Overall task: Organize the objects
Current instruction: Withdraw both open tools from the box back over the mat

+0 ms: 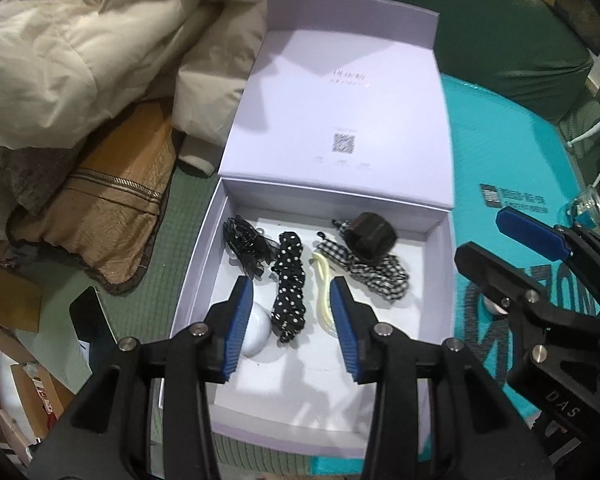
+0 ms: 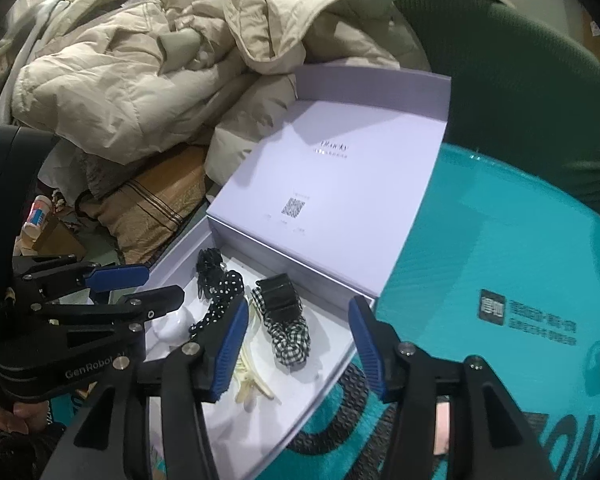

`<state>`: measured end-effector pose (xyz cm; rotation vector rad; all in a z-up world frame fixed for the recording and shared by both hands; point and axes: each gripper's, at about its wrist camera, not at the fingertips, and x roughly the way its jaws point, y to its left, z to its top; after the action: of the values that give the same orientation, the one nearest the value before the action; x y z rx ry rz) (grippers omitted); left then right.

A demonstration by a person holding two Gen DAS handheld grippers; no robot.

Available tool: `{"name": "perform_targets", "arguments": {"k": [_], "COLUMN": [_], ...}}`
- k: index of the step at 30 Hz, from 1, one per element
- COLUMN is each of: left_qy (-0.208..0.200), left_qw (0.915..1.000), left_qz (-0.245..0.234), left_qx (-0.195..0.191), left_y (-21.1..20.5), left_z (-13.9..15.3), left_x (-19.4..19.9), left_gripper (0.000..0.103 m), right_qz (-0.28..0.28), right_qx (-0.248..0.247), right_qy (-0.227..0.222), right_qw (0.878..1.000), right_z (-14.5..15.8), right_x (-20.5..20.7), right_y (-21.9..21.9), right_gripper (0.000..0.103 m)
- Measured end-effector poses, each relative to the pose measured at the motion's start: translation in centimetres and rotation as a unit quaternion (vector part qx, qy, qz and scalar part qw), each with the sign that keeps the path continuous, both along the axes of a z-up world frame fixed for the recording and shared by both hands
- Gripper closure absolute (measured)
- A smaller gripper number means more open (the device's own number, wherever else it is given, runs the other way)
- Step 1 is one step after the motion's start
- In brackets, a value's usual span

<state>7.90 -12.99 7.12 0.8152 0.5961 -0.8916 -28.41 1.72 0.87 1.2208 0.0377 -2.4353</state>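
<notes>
Dim, soft fisheye views (dark corners)

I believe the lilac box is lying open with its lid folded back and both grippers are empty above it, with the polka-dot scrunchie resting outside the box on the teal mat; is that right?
Not quite: the polka-dot scrunchie lies inside the lilac box, as the left wrist view shows. The rest stands: lid folded back, left gripper and right gripper empty.

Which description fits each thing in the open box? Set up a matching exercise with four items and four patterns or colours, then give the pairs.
Things:
1. scrunchie in the middle
2. scrunchie on the right
3. hair clip
4. round case

Descriptions:
A. plain white
B. black with white dots
C. pale yellow
D. black-and-white check

Pairs: 1-B, 2-D, 3-C, 4-A
</notes>
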Motion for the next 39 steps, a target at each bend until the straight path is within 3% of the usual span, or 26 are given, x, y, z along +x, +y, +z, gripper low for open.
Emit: {"name": "perform_targets", "arguments": {"k": [15, 19, 31, 34, 39], "left_qy": [-0.021, -0.026, -0.038, -0.041, -0.039], "left_qw": [0.9987, 0.9982, 0.9964, 0.9963, 0.9957], "left_qz": [-0.032, -0.039, -0.068, -0.071, -0.081], "left_qx": [-0.034, -0.037, -0.033, -0.028, -0.022], "left_y": [3.3, 4.0, 4.7, 4.7, 4.5], "left_z": [2.8, 3.0, 1.7, 1.1, -0.2], "left_x": [-6.5, -8.0, -12.7, -13.6, -15.1], "left_gripper": [0.064, 0.058, 0.045, 0.043, 0.042], "right_qz": [-0.009, -0.016, -0.048, -0.058, -0.076], "right_qx": [0.012, 0.018, 0.031, 0.033, 0.038], "right_qy": [0.039, 0.051, 0.06, 0.06, 0.055], "right_qw": [0.999, 0.998, 0.997, 0.996, 0.995], "right_z": [5.4, 6.6, 7.8, 7.7, 7.1], "right_x": [5.3, 7.0, 10.7, 11.4, 12.4], "right_y": [3.1, 4.1, 7.9, 8.9, 10.8], "right_gripper": [0.046, 0.043, 0.036, 0.028, 0.027]}}
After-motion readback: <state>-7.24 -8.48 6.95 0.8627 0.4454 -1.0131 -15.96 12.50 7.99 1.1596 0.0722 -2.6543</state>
